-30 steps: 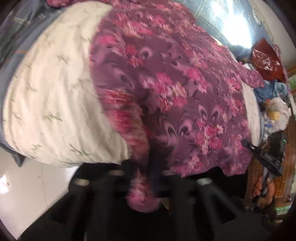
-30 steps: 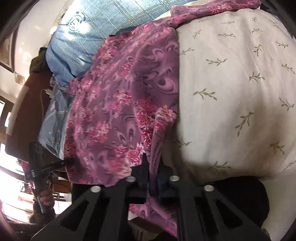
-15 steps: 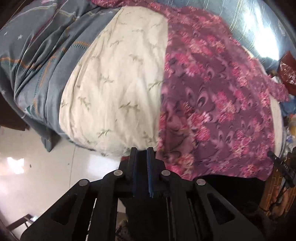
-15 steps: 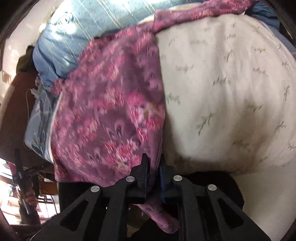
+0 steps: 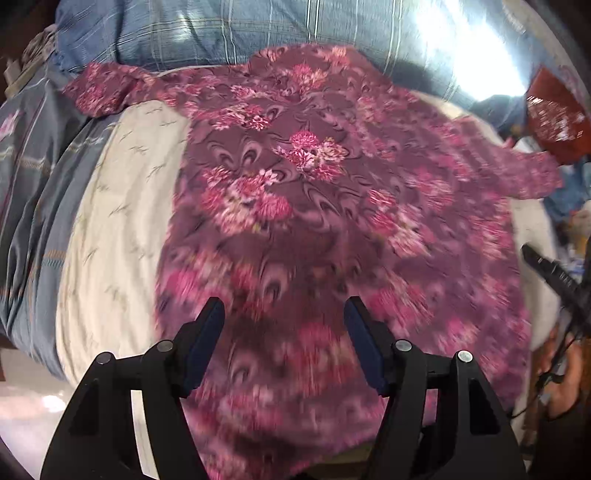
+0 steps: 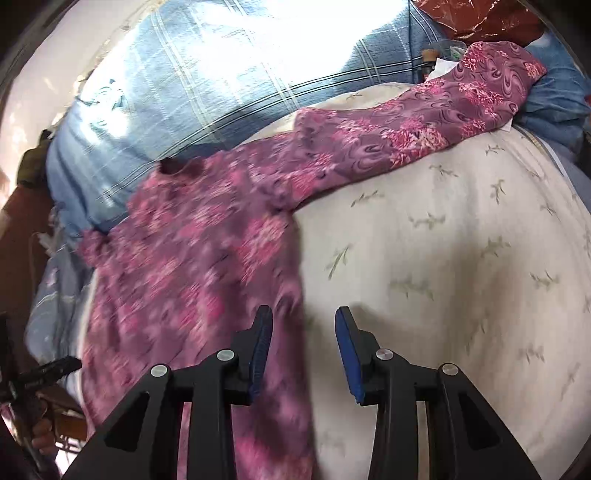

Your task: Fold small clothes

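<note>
A bed [image 5: 122,206] with a cream leaf-print sheet [image 6: 461,258] carries everything; a blue plaid pillow [image 5: 221,33] lies along its far edge and a grey-blue striped quilt [image 5: 29,177] is bunched at its left edge in the left wrist view. The purple floral shirt [image 5: 332,206] lies spread flat on the sheet, its collar toward the pillow, its hem at the near edge, one sleeve [image 5: 107,92] stretched to the quilt side and the other sleeve [image 6: 424,122] running to the far right corner in the right wrist view. The left gripper [image 5: 284,336] hangs above the hem with its jaws spread wide, having just opened, nothing pinched between them. The right gripper [image 6: 304,350] stands over the shirt's side edge, jaws also just opened and parted, gripping nothing.
</note>
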{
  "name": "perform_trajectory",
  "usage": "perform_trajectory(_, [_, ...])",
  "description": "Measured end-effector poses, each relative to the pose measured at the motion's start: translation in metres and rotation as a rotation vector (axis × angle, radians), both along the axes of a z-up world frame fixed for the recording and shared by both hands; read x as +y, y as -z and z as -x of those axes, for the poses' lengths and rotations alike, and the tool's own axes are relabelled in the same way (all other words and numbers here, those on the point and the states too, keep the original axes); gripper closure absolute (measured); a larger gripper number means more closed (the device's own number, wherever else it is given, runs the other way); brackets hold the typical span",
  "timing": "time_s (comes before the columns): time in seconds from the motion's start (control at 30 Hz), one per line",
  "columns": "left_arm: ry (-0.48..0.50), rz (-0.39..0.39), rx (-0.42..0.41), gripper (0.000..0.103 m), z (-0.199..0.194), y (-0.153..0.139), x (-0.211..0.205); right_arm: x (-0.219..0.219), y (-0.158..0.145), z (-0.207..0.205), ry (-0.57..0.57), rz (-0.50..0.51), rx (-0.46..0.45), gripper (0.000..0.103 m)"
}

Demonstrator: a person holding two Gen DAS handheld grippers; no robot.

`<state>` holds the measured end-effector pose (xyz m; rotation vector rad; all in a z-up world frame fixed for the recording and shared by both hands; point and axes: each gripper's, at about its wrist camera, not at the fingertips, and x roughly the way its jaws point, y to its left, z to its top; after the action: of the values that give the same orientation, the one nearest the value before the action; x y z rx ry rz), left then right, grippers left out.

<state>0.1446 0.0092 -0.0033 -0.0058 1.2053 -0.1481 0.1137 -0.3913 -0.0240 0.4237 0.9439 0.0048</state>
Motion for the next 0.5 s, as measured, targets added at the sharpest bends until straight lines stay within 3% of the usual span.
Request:
perform_trajectory(0.1, [-0.022, -0.038, 0.048, 0.036, -0.015, 0.025, -0.003, 0.009, 0.007, -0.014, -0.047, 0.029, -0.048, 0.069])
perform_trajectory(0.13, [-0.03, -0.038, 0.065, 0.036, -0.018, 0.03, -0.002, 0.017, 0.007, -0.019, -0.106, 0.043, -0.057, 0.077])
perform_trajectory(0.17, [-0.037, -0.025, 0.069, 0.036, -0.019, 0.033, 0.001, 0.026, 0.008, -0.027, -0.169, 0.056, -0.042, 0.097])
perform_trajectory(0.23, [-0.043, -0.008, 0.048, 0.036, -0.017, 0.028, 0.006, 0.035, 0.0, -0.033, -0.232, 0.129, -0.041, 0.099])
perform_trajectory(0.33, [-0.056, -0.054, -0.016, 0.036, -0.014, 0.023, 0.011, 0.013, -0.015, -0.036, -0.167, 0.146, -0.096, 0.099])
perform_trajectory(0.43, [-0.065, -0.079, 0.001, 0.028, -0.018, 0.037, 0.016, -0.004, 0.01, -0.048, -0.131, 0.148, -0.012, 0.101])
perform_trajectory(0.5, [-0.062, -0.071, -0.014, 0.027, -0.015, 0.032, 0.016, -0.004, 0.007, -0.046, -0.138, 0.141, -0.037, 0.098])
